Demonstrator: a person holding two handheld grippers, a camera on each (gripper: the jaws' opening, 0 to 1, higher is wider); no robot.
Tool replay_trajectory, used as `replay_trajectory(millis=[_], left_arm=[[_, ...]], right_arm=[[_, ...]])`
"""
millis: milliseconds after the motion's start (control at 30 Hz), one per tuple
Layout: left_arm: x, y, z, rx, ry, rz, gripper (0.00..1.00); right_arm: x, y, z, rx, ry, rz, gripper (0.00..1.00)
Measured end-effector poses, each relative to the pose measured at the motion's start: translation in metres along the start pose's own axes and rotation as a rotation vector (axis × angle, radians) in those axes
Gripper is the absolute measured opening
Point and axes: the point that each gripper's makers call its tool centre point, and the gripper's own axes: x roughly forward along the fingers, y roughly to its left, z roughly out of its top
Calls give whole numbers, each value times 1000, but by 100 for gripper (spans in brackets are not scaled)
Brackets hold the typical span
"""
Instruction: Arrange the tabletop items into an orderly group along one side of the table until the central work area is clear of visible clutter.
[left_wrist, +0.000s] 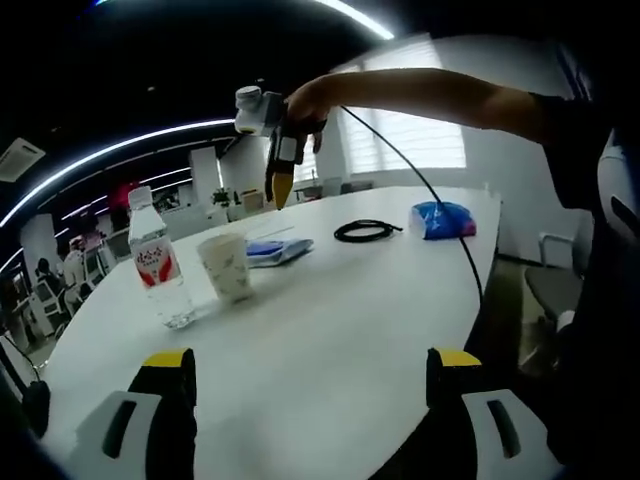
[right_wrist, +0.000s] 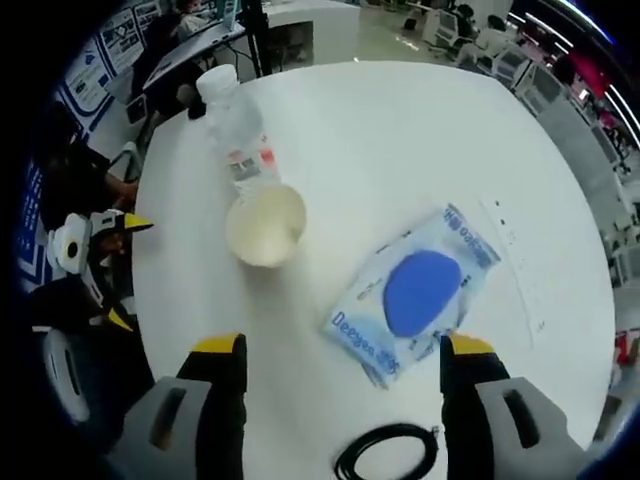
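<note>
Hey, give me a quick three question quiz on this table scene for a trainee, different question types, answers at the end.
1. True or false: the paper cup lies on its side.
2. Which item sits nearest the water bottle? A) black cable coil B) paper cup C) wipes pack
3. Fill in: the right claw is ____, holding nothing.

Key: 1 false, it stands upright; 2 B; 3 open.

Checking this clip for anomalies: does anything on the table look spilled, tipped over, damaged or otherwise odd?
Nothing stands out. The water bottle and paper cup stand upright, the wipes pack lies flat, the black cable is coiled, and no spill shows on the white table.
</note>
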Motion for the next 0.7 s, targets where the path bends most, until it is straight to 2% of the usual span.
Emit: replay_trajectory(millis=[133, 367, 467, 700], left_arm=[[5, -5, 6, 12, -5, -8, 94], [19, -19, 15, 37, -7, -44, 94], [22, -22, 17, 41, -3, -48, 94], [26, -22, 23, 57, -6, -45, 94]], right_arm=[[-6, -9, -8, 2, -13, -36, 88], [-13, -15, -20, 20, -51, -40, 92], [-13, -20, -24, 25, -60, -67, 100], [-18, -18, -31, 35, -91, -63, 100]])
